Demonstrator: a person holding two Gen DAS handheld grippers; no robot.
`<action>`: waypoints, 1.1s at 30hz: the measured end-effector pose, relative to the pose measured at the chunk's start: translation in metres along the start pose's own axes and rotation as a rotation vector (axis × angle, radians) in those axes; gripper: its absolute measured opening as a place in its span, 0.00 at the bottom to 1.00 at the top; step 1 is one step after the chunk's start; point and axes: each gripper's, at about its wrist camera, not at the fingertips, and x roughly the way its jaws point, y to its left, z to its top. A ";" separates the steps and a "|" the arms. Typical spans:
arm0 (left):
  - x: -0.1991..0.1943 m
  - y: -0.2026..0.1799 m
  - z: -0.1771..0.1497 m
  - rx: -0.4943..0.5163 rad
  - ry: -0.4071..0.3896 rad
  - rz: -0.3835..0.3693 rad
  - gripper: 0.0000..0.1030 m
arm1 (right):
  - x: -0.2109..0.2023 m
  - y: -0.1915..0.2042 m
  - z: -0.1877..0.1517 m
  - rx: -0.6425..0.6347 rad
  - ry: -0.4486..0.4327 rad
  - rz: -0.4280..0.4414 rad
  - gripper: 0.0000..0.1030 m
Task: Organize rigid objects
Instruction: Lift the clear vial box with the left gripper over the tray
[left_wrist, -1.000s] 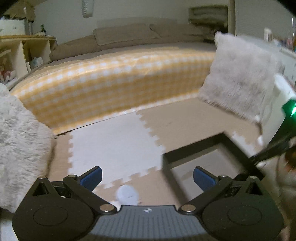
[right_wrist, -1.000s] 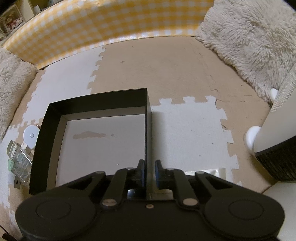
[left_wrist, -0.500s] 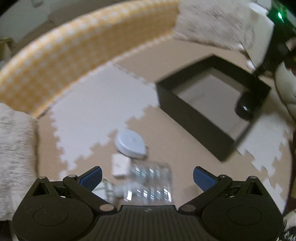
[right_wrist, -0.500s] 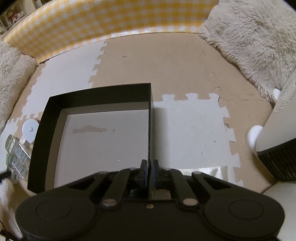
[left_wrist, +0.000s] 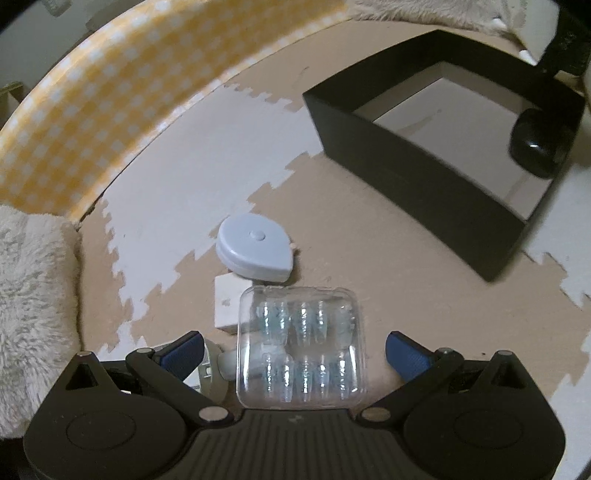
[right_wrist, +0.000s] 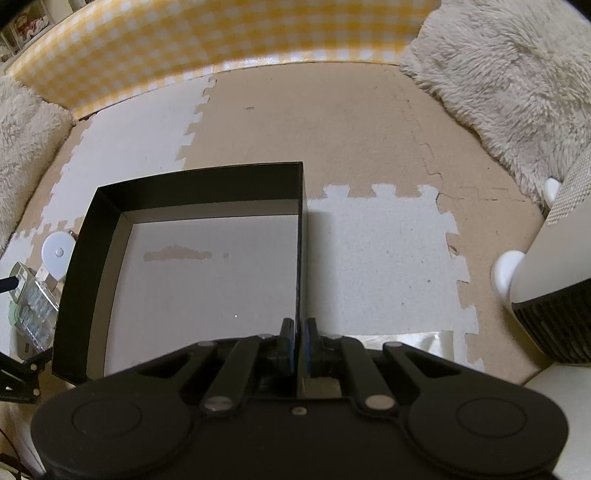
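Observation:
A black open box (right_wrist: 199, 184) with a pale floor sits on the foam mat. My right gripper (right_wrist: 300, 332) is shut on the box's right wall, one pad on each side. In the left wrist view the same black box (left_wrist: 413, 170) lies at the upper right. My left gripper (left_wrist: 293, 350) hangs open just above a clear plastic case (left_wrist: 301, 347) of small blue-tinted pieces, which lies between its blue pads. A pale blue teardrop-shaped tape measure (left_wrist: 255, 251) and a small white block (left_wrist: 229, 306) lie just beyond the case.
A yellow checked mattress edge (right_wrist: 221, 40) runs along the back. Fluffy cushions (right_wrist: 517, 74) lie at right and left. A white appliance with a dark base (right_wrist: 554, 288) stands at the right. The clear case (right_wrist: 35, 306) and tape measure (right_wrist: 57, 251) lie left of the box.
My left gripper has tipped downward and sunk toward the floor; the clear case, tape measure and white block came into view between its fingers. My right gripper's jaws closed onto the box wall.

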 end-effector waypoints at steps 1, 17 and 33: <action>0.002 0.001 0.000 -0.010 0.004 0.005 0.89 | 0.000 0.000 0.000 -0.002 0.001 -0.001 0.06; -0.002 0.028 0.004 -0.210 0.022 -0.079 0.70 | 0.001 0.001 -0.001 -0.008 0.006 0.000 0.05; -0.050 0.042 0.018 -0.506 -0.159 -0.236 0.70 | -0.003 -0.002 0.000 0.013 -0.005 0.010 0.04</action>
